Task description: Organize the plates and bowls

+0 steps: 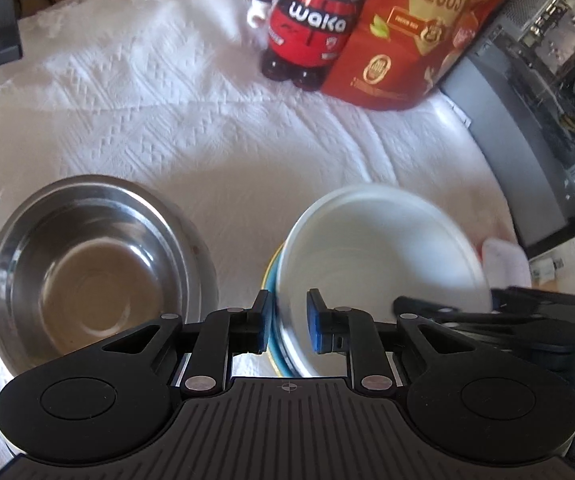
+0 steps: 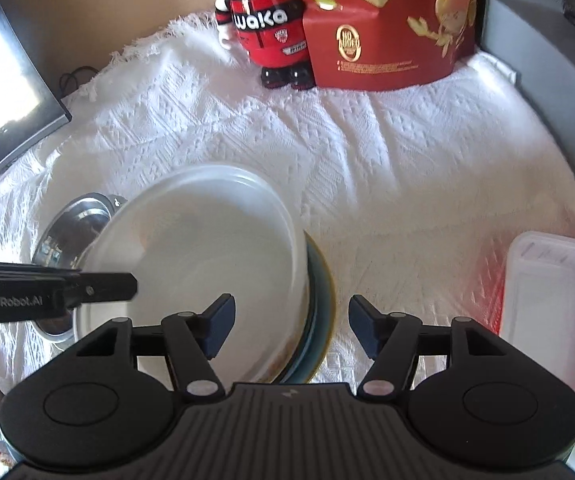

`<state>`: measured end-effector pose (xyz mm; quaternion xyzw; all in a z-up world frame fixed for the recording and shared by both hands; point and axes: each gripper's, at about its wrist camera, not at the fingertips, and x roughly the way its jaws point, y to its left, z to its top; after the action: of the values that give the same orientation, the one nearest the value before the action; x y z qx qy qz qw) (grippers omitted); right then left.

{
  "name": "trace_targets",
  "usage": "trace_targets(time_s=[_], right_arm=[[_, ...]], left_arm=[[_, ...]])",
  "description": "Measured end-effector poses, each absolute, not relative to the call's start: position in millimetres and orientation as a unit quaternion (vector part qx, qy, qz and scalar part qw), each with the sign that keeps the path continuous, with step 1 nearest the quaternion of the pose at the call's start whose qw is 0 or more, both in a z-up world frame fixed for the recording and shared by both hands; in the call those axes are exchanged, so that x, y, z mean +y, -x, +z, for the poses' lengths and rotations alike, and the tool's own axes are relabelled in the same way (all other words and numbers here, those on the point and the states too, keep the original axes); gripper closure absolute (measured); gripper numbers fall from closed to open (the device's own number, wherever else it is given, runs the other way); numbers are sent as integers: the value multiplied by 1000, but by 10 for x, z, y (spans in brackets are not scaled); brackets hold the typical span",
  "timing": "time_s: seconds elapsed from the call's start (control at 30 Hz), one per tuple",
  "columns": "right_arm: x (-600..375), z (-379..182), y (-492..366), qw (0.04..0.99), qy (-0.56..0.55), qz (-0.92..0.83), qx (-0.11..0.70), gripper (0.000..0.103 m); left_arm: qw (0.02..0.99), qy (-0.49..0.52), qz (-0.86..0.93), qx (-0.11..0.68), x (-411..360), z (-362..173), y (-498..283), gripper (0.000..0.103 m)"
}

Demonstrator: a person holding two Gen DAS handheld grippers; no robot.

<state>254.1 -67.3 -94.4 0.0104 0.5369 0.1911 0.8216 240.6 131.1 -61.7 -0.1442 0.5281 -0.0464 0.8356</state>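
A white bowl (image 1: 383, 252) sits tilted on a teal plate (image 1: 273, 276) on the white cloth. My left gripper (image 1: 287, 322) is partly closed, with its pads on either side of the white bowl's near-left rim; whether they pinch it I cannot tell. A steel bowl (image 1: 91, 268) rests to its left. In the right wrist view the white bowl (image 2: 207, 260) and teal plate (image 2: 321, 300) lie between the jaws of my open right gripper (image 2: 291, 328), which straddles their right edge. The steel bowl (image 2: 75, 224) shows behind, partly hidden.
A toy figure (image 1: 307, 24) and a red box (image 1: 419, 28) stand at the back of the cloth. A computer case (image 1: 547, 100) is at right. A clear plastic container (image 2: 551, 312) lies at right. A monitor (image 2: 3, 92) stands at left.
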Motion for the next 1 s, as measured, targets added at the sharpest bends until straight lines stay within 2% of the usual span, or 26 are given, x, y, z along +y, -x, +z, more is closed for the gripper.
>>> trace_targets(time_s=[0.2, 0.27, 0.47, 0.63, 1.0], right_arm=[[-666, -1033, -2644, 800, -28, 227, 555, 39], [-650, -1018, -2661, 800, -27, 234, 552, 35], [-658, -873, -2729, 808, 0, 249, 533, 34], [-641, -747, -2757, 809, 29, 274, 520, 27], [-618, -1021, -2792, 775, 25, 287, 562, 26]], left_arm=[[848, 158, -29, 506, 1343, -441, -2275, 82], [847, 177, -26, 501, 1410, -419, -2213, 82], [834, 233, -26, 499, 1615, -472, -2069, 82], [824, 259, -34, 502, 1601, -549, -1999, 82], [813, 265, 3, 518, 1427, -718, -1915, 82]])
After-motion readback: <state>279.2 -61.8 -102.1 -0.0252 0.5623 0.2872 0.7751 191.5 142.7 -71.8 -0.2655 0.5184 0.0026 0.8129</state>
